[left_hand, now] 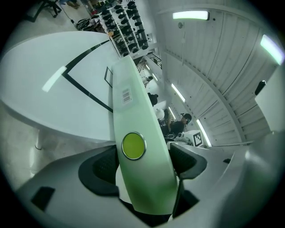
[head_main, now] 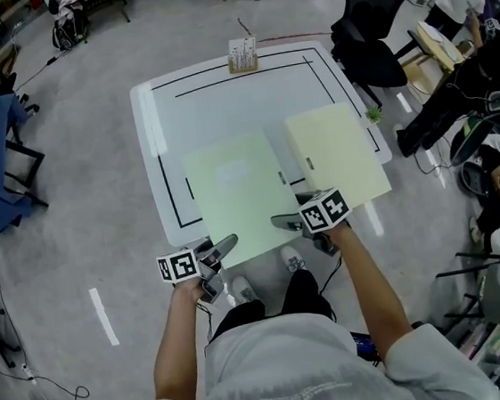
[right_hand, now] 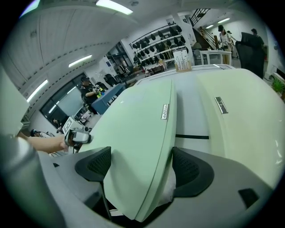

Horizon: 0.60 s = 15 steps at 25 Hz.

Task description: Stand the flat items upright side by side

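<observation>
left folder (head_main: pixel 236 196) gripped at the white tabletop's (head_main: pixel 221 99) near edge
left tongs (head_main: pixel 226 247) clamp its near edge; right tongs (head_main: pixel 285 224) gape around its near right corner, pads not pressing; right folder (head_main: pixel 334 154) lies just beside.

The room is bright. Long lamps (left_hand: pixel 190 15) on the ceiling shine down. The white table (head_main: pixel 222 108) has shiny streaks, and so does the floor (head_main: pixel 102 315). Shadows are soft and faint. Both gripper views look bent and round, with dark corners. The near end of the green folder (left_hand: pixel 147 187) is blurry.
</observation>
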Motion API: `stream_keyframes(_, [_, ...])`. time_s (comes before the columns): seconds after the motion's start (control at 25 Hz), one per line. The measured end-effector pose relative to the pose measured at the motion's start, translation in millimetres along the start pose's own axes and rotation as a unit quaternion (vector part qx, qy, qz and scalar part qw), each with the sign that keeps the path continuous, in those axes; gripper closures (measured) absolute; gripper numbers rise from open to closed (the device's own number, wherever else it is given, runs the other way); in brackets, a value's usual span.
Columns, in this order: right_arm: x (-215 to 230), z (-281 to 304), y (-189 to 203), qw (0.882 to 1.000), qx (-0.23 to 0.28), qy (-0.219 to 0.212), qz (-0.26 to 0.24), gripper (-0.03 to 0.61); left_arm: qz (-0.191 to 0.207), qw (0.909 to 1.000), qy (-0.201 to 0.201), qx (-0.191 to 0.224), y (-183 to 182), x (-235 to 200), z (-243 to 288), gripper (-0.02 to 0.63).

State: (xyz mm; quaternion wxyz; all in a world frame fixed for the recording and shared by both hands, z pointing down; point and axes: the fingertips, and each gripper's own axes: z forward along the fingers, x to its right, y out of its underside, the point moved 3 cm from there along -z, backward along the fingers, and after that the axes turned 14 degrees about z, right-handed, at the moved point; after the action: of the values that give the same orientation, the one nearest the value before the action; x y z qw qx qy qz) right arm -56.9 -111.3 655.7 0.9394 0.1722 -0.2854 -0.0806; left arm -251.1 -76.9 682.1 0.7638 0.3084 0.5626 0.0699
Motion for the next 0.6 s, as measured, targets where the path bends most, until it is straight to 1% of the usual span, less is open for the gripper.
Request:
stream_keyframes(0.12, [0.3, 0.1, -1.3, 1.0, -0.004, 0.0, -0.003, 0.156, 0.003, 1.0, 0.0, 0.003, -1.1, 1.0, 1.4, 0.239])
stream_keyframes(0.24, [-1.9, 0.7, -4.3, 1.0, -0.002, -0.004, -0.016, 0.156, 0.015, 0.9999, -0.006, -0.002, -2.2, 2.9, 0.7, 0.241])
stream_keyframes(0.36, [-11.3, 5.0, -9.3, 0.999, 0.005, -0.018, -0.036, 0.156, 0.037, 0.9991, -0.019, 0.0, -6.5, 1.4, -6.7, 0.244])
stream_keyframes(0.44, [-17.0, 8.3, -10.9, 0.999, 0.004, -0.028, -0.041, 0.156, 0.055, 0.998, -0.031, 0.001, -10.3, -0.5, -13.5, 0.244])
stream_keyframes(0.6, [-25.9, 5.9, -17.1, 0.998, 0.014, -0.044, -0.045, 0.156, 0.065, 0.9972, -0.029, 0.023, -23.3, 11.5, -23.1, 0.249])
